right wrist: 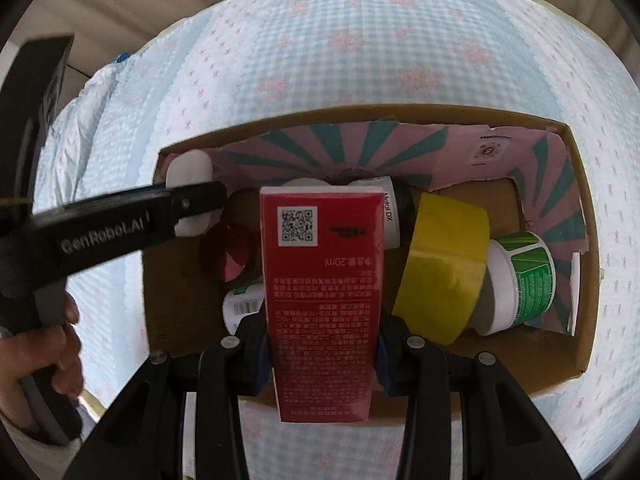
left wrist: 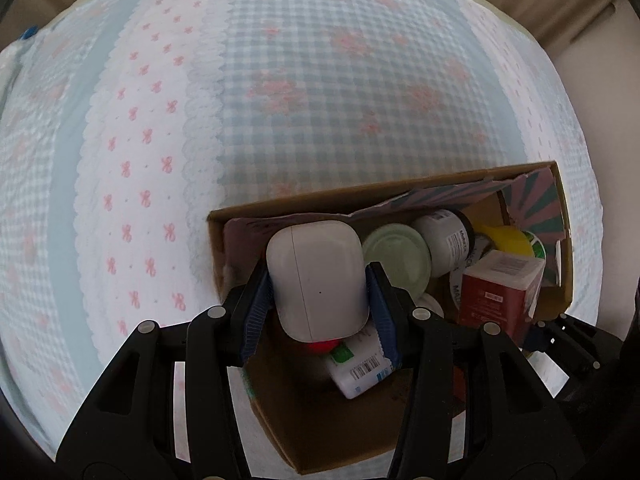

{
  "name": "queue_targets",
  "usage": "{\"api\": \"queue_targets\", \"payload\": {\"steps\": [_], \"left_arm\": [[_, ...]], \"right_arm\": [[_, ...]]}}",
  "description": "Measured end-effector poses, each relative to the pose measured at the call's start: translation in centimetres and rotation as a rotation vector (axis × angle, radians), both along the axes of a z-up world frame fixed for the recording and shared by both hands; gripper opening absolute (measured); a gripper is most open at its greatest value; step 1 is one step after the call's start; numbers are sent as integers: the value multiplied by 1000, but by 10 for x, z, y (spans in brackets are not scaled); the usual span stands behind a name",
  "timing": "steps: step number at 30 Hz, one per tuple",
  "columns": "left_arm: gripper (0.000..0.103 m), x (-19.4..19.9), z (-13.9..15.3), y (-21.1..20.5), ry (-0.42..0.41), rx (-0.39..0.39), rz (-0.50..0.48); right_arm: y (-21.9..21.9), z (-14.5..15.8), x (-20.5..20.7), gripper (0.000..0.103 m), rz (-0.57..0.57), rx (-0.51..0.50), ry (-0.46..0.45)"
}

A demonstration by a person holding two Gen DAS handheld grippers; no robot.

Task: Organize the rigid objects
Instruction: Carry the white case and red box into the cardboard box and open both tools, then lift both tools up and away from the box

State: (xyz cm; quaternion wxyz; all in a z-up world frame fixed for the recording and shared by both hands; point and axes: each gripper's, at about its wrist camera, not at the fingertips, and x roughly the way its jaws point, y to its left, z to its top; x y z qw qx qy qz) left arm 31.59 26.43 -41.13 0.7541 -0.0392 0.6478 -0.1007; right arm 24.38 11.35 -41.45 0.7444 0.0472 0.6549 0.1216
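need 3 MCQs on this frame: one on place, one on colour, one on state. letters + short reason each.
1. Where is the white earbud case?
A. on the cloth beside the box
B. between the left tool's fingers, over the cardboard box
C. under the tape roll

2. What colour is the tape roll in the cardboard box?
A. yellow
B. blue
C. black

3. What state is the right tool in?
A. open, holding nothing
B. shut on the green-label tub
C. shut on the red carton

Key: 1 B, the left tool has a pad on each side of the case; 2 A, the roll's band is yellow; 3 C, the red carton sits clamped between its fingers.
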Motion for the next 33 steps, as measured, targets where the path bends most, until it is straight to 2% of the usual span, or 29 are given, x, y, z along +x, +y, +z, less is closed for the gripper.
{"api": "queue_targets", "payload": {"steps": [1,3,4,5,6,7,8,9,11,16,23,27,33], "left_arm": [[44,1,-1,-2,3,0,-8],[52,0,0,-5,1,10,-15],[75,-2,3,-5,-7,1,-18],[101,-2,6,-6,-14,-20,-19],[103,-5,13,-6,-30,-74,-22],[103,-7,17,-7,-41,-56,-20],[103,-8,20,-8,-47,-41,-23],[103,-9,22,-8,-52,-35,-27],[103,-14,25,-6,-57,-47,-15],[103,-29,29,3,-48,-53,31],[103,-48,50,2,-65,-27,56],[103,-64,77,-2,-100,-26,101],[103,-103,143,-24,-176,-14,191]], "right_arm": [[0,-1,-1,37,0,-16,-5],[1,-2,-6,40,-12,-53,-18],[0,-2,-8,45,-22,-50,-18],[-3,-2,-10,55,-29,-30,-25],[-5,1,-13,70,-32,-3,-37],[-4,4,-14,80,-29,1,-47],[-3,9,-18,98,-22,-15,-65],[-4,13,-22,103,-14,-29,-84],[-9,22,-31,103,-12,-40,-119],[-23,30,-42,103,-16,-42,-108],[-44,52,-51,103,-33,-29,-143],[-53,72,-57,103,-13,-19,-170],[-83,121,-66,103,20,14,-217]]}}
